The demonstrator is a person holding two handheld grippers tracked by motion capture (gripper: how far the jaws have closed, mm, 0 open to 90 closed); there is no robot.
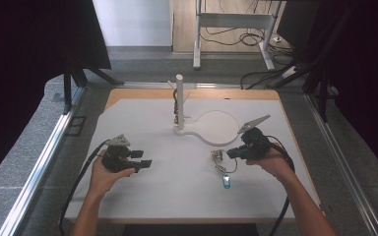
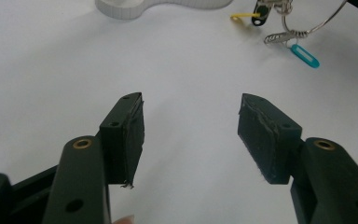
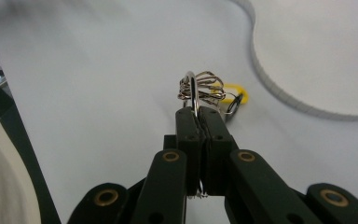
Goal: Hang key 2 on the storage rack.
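Observation:
A metal key ring carrying several small rings and a yellow tag is pinched between the tips of my right gripper, which is shut on it just above the white board. From above, that gripper sits right of centre with the ring bunch at its tip and a blue tag trailing toward the front edge. My left gripper rests low over the board at the left, its jaws open and empty. Its camera sees the ring and blue tag farther off.
A white stand with an upright post and a looped flat base stands at the back middle of the white board. Small items hang on the post. Black cables trail from both grippers toward the front edge.

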